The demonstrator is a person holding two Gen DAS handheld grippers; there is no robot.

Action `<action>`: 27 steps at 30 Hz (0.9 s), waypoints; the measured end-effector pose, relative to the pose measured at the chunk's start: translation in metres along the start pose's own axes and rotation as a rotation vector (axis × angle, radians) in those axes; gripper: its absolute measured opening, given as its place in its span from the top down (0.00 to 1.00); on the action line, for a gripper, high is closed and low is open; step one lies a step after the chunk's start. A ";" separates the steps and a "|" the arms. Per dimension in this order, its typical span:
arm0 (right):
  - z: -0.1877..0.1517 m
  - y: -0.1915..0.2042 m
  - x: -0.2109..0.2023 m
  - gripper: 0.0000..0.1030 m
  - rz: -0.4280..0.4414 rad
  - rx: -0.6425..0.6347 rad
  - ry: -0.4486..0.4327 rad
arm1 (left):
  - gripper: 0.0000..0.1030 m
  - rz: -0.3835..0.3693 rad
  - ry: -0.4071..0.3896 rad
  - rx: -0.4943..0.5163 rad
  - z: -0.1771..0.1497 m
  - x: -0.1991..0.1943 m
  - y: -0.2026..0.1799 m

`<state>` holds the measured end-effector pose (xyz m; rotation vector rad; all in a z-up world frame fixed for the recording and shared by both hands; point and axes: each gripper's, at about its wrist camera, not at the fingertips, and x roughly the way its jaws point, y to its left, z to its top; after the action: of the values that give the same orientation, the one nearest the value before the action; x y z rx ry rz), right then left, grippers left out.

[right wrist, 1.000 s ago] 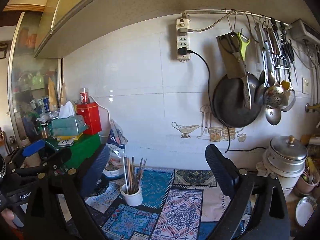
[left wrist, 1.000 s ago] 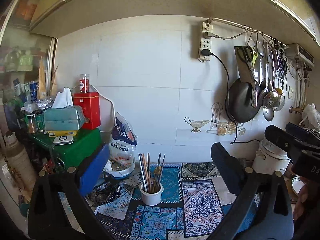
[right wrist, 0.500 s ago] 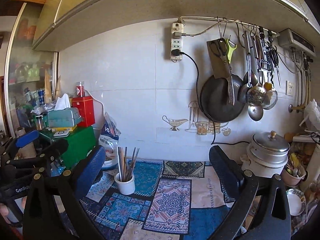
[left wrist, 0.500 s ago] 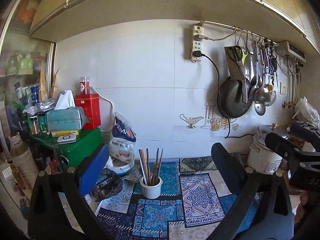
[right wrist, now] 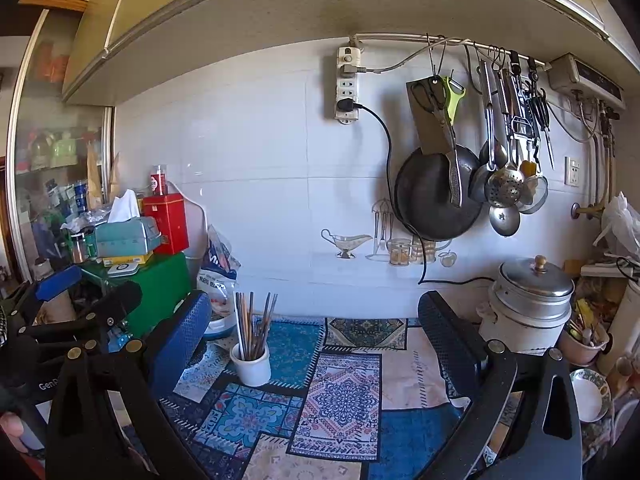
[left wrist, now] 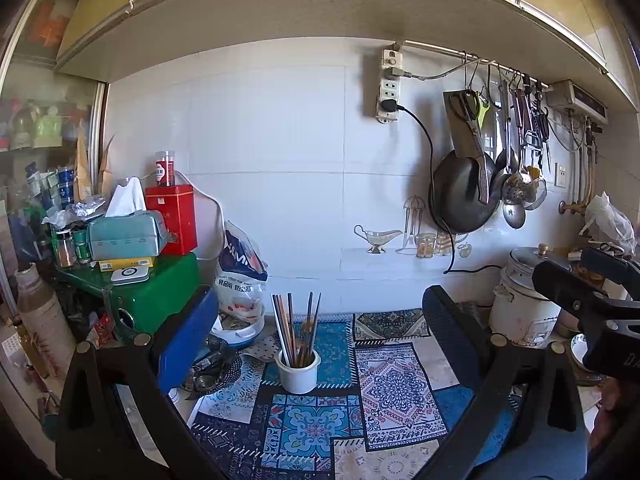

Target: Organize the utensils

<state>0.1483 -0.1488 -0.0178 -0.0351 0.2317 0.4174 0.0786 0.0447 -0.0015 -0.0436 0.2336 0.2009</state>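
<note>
White wall tiles are backing a cluttered kitchen counter covered by a patchwork-patterned blue cloth (left wrist: pixel 340 412), with a metal rail of hanging ladles and strainers (right wrist: pixel 508 152) running along the upper right and a round black pan (right wrist: pixel 432 196) hanging below it. On the cloth, a small white ceramic cup (left wrist: pixel 299 372) is standing upright and holding a loose bundle of thin dark chopsticks (left wrist: pixel 296 328), which are leaning apart at different angles. Further right, a lidded metal pot (right wrist: pixel 532 304) is sitting near the wall, and beside it a pinkish cup (right wrist: pixel 582 344) is holding more utensils.

Both tools are hovering above the cloth, well apart from the cup. The left gripper (left wrist: pixel 320 328) is showing its fingers spread wide with nothing between them, and the right gripper (right wrist: pixel 316 332) is likewise gaping and carrying nothing.

The chopsticks are probably light, stiff and rather smooth, so a single stick would likely be slipping or pivoting in a loose pinch. Taking hold on the upper portion standing clear of the rim looks most sensible, closing squarely across the shaft. The cup itself seems light and breakable, and could be tipping if a stick is dragged sideways rather than lifted straight up.
</note>
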 end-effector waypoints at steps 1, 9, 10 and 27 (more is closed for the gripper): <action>0.000 0.000 0.000 0.00 0.000 -0.002 0.002 | 0.01 -0.001 0.002 -0.001 0.000 0.001 0.000; 0.001 0.005 0.003 0.00 0.005 -0.008 0.004 | 0.01 -0.005 0.011 -0.013 -0.001 0.006 0.004; 0.002 0.005 0.003 0.00 0.006 -0.007 0.004 | 0.01 -0.005 0.012 -0.015 -0.001 0.006 0.004; 0.002 0.008 0.007 0.00 0.009 -0.003 0.007 | 0.01 -0.034 0.022 -0.023 -0.001 0.010 0.007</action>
<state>0.1521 -0.1388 -0.0171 -0.0382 0.2384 0.4265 0.0868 0.0537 -0.0049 -0.0723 0.2521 0.1694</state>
